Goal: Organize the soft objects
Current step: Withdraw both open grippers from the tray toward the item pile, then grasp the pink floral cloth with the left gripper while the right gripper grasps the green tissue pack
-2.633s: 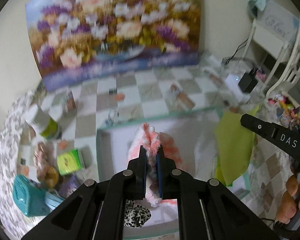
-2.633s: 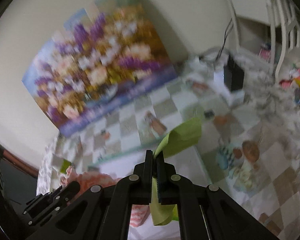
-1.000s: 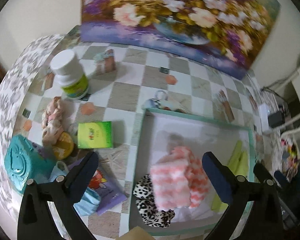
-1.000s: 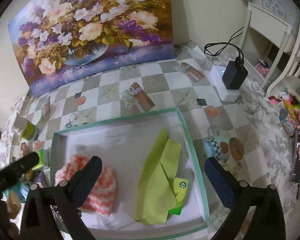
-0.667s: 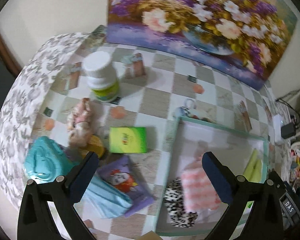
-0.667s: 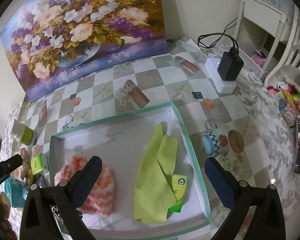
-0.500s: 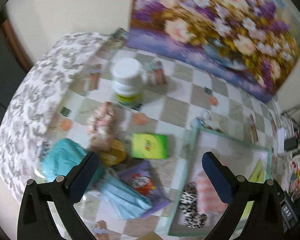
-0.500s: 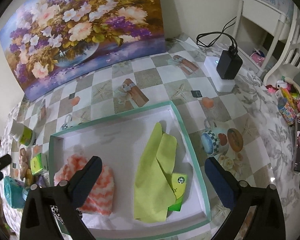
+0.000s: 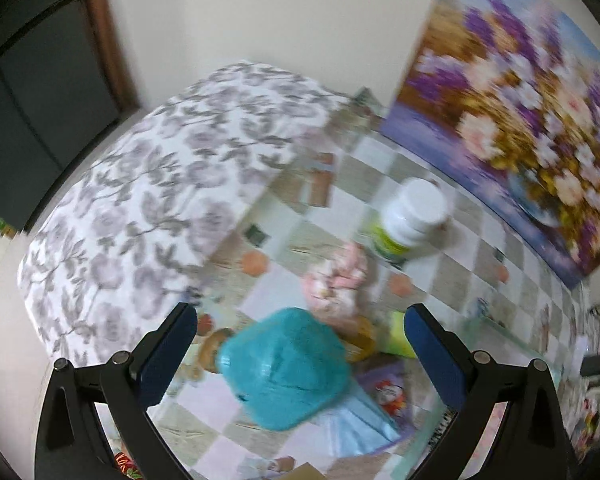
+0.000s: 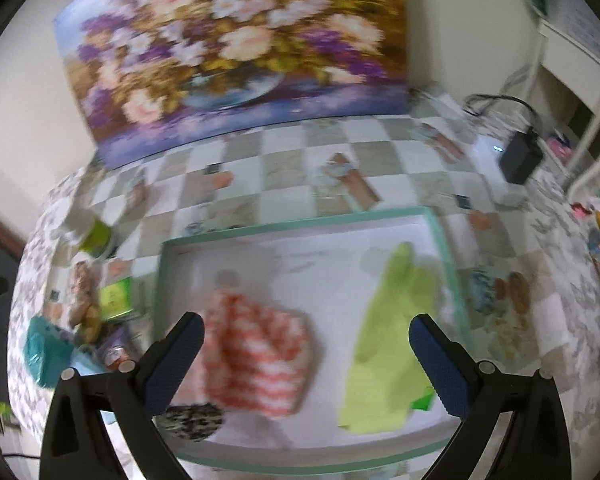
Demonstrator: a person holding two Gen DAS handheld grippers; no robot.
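Both claws are spread wide and empty: the left gripper (image 9: 300,322) over the teal pouch (image 9: 285,368), the right gripper (image 10: 306,330) over the tray (image 10: 300,222). The yellow-green cloth (image 10: 388,348) is laid lengthwise toward 12 o'clock, with the striped cloth (image 10: 258,354) at its 9 o'clock.

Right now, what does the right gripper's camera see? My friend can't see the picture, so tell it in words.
The open right gripper hangs over a teal-edged white tray holding a fluffy orange-and-white cloth, a lime-green cloth and a leopard-print item. The tray sits on a checkered table in front of a flower painting; the picture is blurry.
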